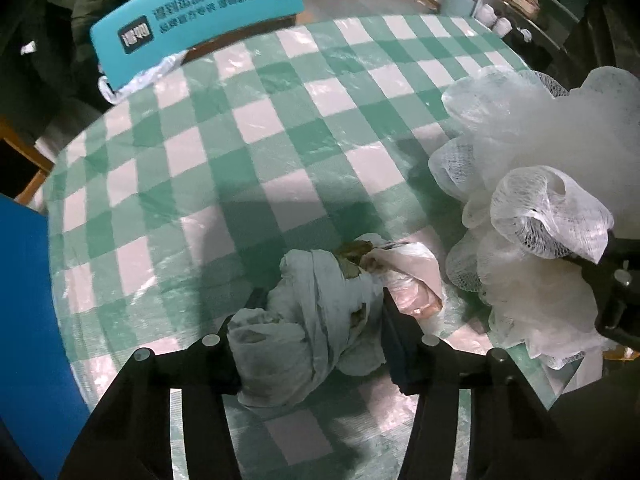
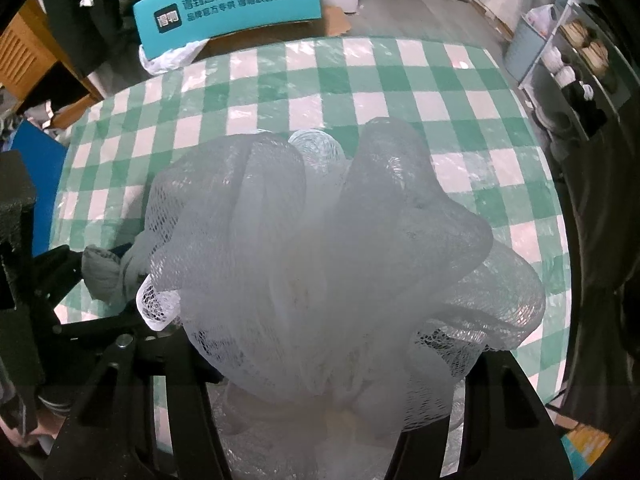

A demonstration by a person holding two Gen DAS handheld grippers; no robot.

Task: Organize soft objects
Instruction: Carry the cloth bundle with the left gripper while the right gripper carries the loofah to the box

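Left wrist view showed the left gripper with its fingers pressed against both sides of a crumpled, stained white cloth, holding it over the near edge of the surface, which was covered in a green-and-white checked sheet under clear plastic. Just beyond the cloth, touching it, lay a pale pink plastic bag. To the right of the cloth hung a large white mesh bath pouf, and the dark body of the right gripper showed at its lower right edge. Right wrist view had the right gripper with its fingers closed in on the gathered base of the bath pouf, whose netting filled most of the frame and hid the fingertips themselves. Left of the pouf, the cloth sat in the left gripper's dark frame. Past the far edge of the surface stood a teal cardboard box printed with Chinese characters, and a rack of shelves stood off to the right of it.
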